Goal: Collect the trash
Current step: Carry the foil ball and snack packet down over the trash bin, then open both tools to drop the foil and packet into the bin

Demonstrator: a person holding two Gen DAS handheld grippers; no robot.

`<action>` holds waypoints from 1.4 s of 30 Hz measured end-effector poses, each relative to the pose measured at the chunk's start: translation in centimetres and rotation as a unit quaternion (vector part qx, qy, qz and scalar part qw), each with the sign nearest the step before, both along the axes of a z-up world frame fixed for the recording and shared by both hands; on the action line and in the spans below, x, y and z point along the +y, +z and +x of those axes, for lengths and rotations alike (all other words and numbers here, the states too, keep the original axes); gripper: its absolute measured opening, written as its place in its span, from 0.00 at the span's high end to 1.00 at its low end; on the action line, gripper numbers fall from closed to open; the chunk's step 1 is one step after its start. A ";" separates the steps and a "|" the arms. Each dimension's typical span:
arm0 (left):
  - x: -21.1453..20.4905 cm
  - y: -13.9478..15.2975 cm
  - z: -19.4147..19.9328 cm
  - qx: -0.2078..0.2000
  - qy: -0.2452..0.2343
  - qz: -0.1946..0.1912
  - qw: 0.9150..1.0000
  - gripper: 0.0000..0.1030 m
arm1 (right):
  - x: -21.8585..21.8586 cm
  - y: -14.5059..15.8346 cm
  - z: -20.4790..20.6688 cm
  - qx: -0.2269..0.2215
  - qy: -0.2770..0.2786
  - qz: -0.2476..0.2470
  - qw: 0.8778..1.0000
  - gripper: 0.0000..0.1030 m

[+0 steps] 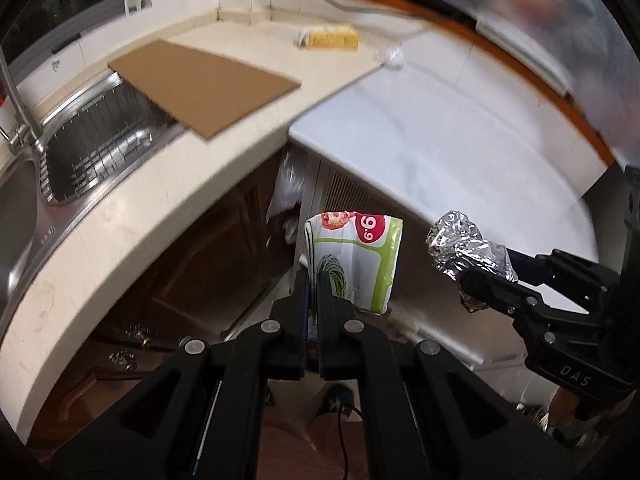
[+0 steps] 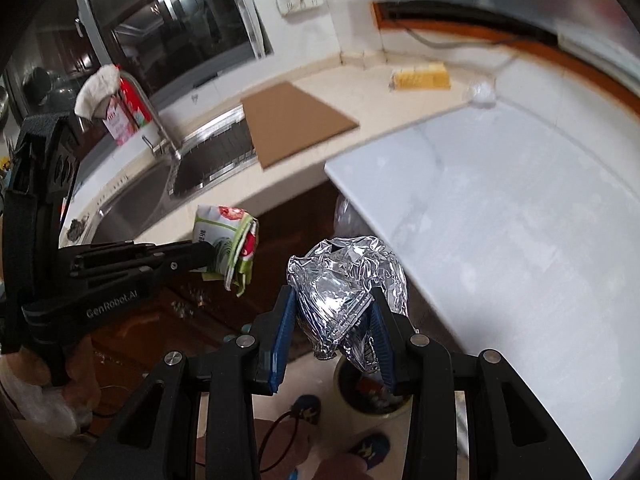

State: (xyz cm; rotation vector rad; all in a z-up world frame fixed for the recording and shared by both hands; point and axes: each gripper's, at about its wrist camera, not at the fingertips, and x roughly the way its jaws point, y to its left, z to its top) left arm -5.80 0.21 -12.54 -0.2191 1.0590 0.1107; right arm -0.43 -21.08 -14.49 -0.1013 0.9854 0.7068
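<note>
Left tongs [image 1: 313, 280]: jaws pressed together, pinching the lower edge of a flattened printed wrapper [image 1: 356, 256], which stands up from the tips. The wrapper is white with green borders, a plant drawing, and a red patch bearing numerals; it hangs in the air off the front edge of the worktop [image 1: 120, 220], above the dark cabinet doors. Right tongs [image 2: 332, 320]: jaws part-way spread, the blue pads [image 2: 284, 328] clamping a crumpled ball of aluminium foil [image 2: 344, 280] between them. The foil is silver, heavily creased, and bulges above the tips; it is held in the air just off the near corner of the white slab [image 2: 500, 208]. On the worktop behind lie a brown cardboard sheet [image 2: 296, 124], overlapping the sink [image 2: 200, 168], and a yellow box [image 2: 422, 76] near the back wall.
</note>
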 end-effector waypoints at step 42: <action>-1.1 -43.2 7.8 0.220 -0.092 -0.081 0.968 0.93 | 1.0 -46.8 3.6 0.208 -0.187 -0.112 0.954 0.56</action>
